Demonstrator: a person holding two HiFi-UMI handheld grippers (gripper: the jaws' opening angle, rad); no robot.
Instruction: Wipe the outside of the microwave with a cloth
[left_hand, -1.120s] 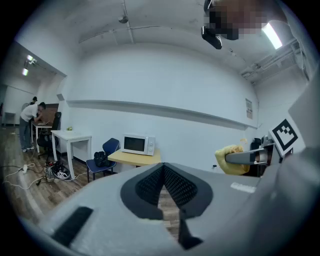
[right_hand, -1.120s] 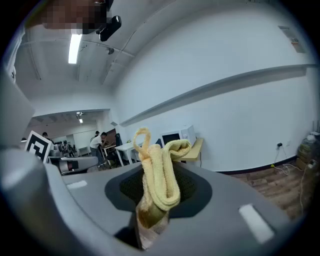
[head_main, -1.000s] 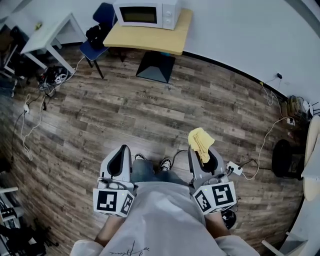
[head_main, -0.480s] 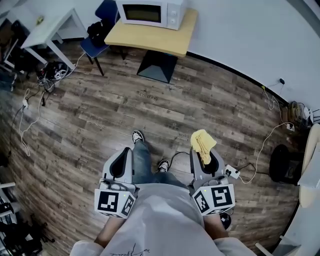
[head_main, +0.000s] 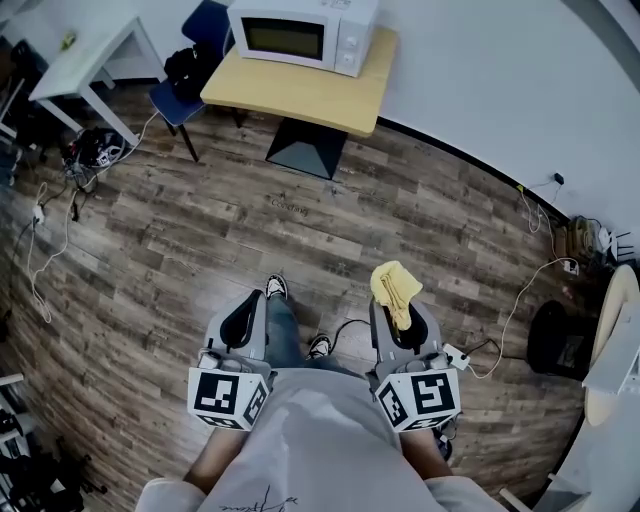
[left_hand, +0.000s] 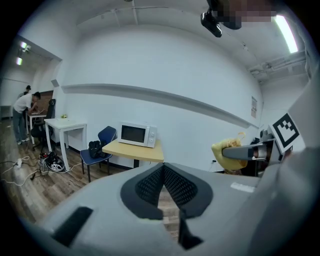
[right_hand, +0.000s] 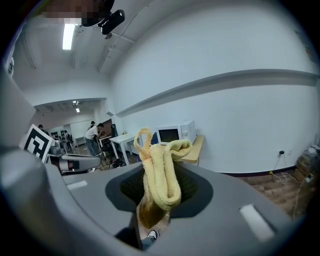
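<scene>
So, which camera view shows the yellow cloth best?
The right gripper view: the cloth fills the centre, folded and clamped between the jaws. The head view shows it small, from above; the left gripper view shows only a yellow lump at the right.

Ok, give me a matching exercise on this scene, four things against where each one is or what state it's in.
Things:
1. microwave
2. yellow cloth
3. left hand-held gripper
4. blue chair

Places or states:
A. shut, nothing in it
B. beside the table, black bag on its seat
C. on the wooden table
D. clamped in the right hand-held gripper

Pairs: 1-C, 2-D, 3-A, 4-B
</scene>
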